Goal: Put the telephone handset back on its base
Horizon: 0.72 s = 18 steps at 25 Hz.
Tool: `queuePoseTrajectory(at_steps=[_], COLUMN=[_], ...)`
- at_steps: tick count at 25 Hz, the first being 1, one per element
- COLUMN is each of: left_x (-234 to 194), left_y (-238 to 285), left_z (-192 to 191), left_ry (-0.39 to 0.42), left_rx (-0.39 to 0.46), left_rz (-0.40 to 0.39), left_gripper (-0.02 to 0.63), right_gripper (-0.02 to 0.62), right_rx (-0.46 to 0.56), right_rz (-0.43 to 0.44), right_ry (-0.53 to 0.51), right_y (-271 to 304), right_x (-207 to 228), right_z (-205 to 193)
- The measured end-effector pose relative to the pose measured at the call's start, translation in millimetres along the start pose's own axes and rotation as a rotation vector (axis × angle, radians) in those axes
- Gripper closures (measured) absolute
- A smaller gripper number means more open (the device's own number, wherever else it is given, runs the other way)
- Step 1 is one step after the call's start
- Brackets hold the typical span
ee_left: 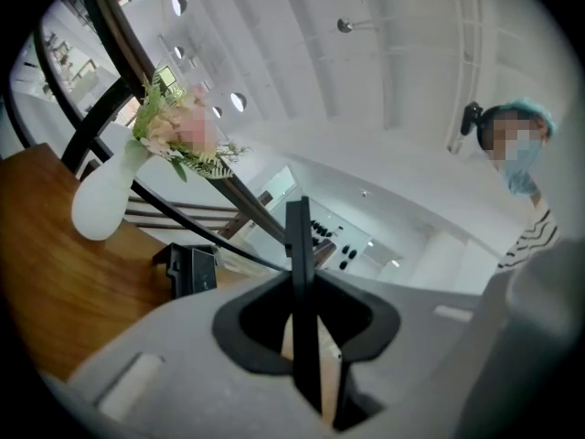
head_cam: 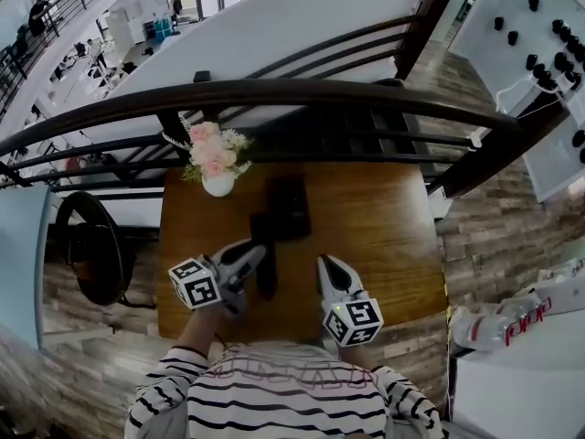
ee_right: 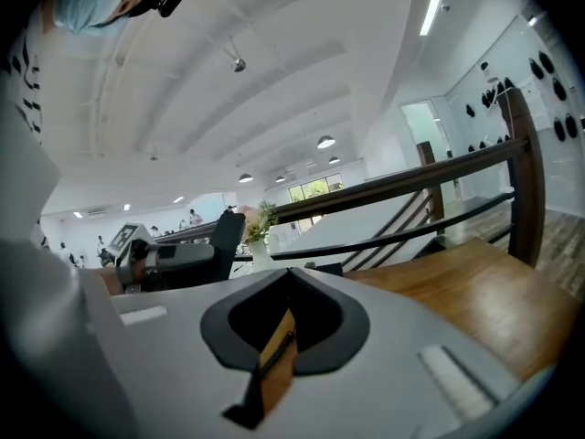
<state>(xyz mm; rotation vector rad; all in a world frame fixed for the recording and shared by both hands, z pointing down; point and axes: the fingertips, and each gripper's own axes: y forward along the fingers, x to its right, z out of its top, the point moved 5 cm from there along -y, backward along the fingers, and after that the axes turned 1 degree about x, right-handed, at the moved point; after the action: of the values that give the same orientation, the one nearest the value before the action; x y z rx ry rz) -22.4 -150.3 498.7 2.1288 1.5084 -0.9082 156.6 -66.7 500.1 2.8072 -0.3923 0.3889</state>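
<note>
Large open-plan workplace hall, viewed from an upper gallery level. Dark handrail (head_cam: 274, 90) with balusters along the gallery edge. Lower floor (head_cam: 82, 58) beyond it, with rows of desks and equipment and a few people (head_cam: 176, 5) near glass doors. High white ribbed ceiling (ee_right: 274, 71) with recessed round lights (ee_right: 325, 142). Wood-plank floor (head_cam: 494, 236). White wall panel (head_cam: 512, 71) studded with black knobs. Home-like corner staged inside the hall: small wooden bench (head_cam: 384, 227), white vase of pink flowers (head_cam: 218, 184) near its back edge.

Your black handset (head_cam: 267, 280) sits lengthwise, seemingly just off its black base (head_cam: 291, 204) beside the flower vase (head_cam: 218, 185).
</note>
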Motion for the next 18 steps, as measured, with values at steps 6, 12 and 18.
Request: queuePoseTrajectory(at_steps=[6,12,18], left_x=[-16.4,-46.4,-82.4], left_y=[28.9,55.9,72.6], left_z=[1.3,9.1,9.3], left_ry=[0.032,0.045,0.018], left_rx=[0.017,0.032,0.039], left_rz=[0.051,0.077,0.069], left_gripper=[0.534,0.534,0.534], right_gripper=[0.595,0.595,0.595], right_rx=[-0.034,-0.076,-0.101], right_rz=[0.073,0.117,0.147], right_ry=[-0.008,-0.002,0.015], right_y=[16.1,34.8,55.6], right_x=[33.7,56.4,64.5], right_z=[9.8,10.8,9.0])
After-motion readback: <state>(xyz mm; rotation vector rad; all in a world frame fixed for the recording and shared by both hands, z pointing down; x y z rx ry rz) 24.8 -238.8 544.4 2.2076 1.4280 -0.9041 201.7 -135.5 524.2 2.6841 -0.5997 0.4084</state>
